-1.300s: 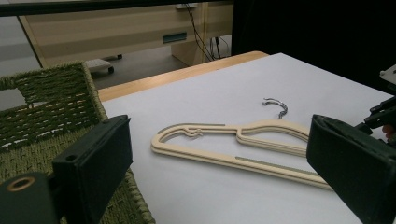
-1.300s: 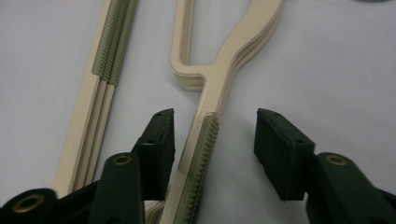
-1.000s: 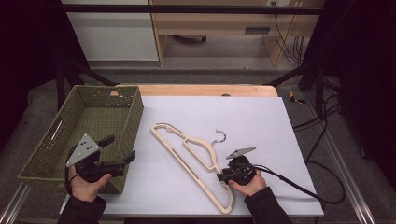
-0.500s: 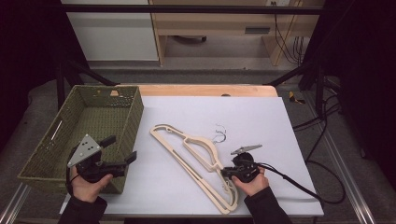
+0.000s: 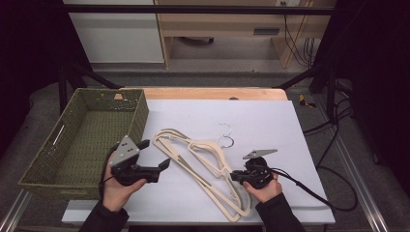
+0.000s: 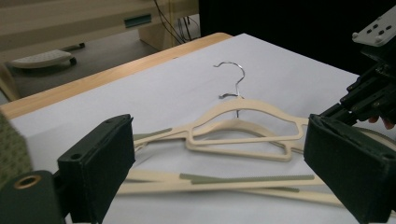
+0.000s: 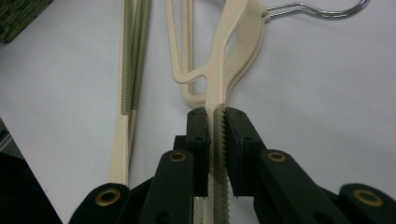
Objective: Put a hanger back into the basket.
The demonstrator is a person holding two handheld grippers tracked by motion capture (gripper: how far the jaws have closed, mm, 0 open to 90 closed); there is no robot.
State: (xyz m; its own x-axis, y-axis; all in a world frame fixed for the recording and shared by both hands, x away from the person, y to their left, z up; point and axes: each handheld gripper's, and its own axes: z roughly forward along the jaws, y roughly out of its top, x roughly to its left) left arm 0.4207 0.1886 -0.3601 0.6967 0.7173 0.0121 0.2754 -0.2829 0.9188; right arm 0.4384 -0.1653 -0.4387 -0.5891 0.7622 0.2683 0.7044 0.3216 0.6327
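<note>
Two cream hangers (image 5: 203, 159) with metal hooks (image 5: 226, 135) lie stacked and slightly fanned on the white tabletop (image 5: 270, 121). My right gripper (image 5: 233, 175) grips the lower arm of one hanger. Its jaws have just been closing, and in the right gripper view the pads (image 7: 201, 135) press on the ridged hanger arm (image 7: 233, 51) from both sides. My left gripper (image 5: 155, 153) is open just left of the hangers, beside the basket, with nothing between its jaws. In the left gripper view the hangers (image 6: 243, 135) lie ahead of the left gripper (image 6: 219, 172).
A green woven basket (image 5: 140, 113) stands at the table's left, and its inside looks bare. A black cable (image 5: 309, 188) trails from the right gripper toward the table's right edge. The right gripper (image 6: 369, 98) shows at the right of the left gripper view.
My left gripper has moved right, from over the basket's front corner toward the hangers. The right hand has stayed in place on the hanger arm.
</note>
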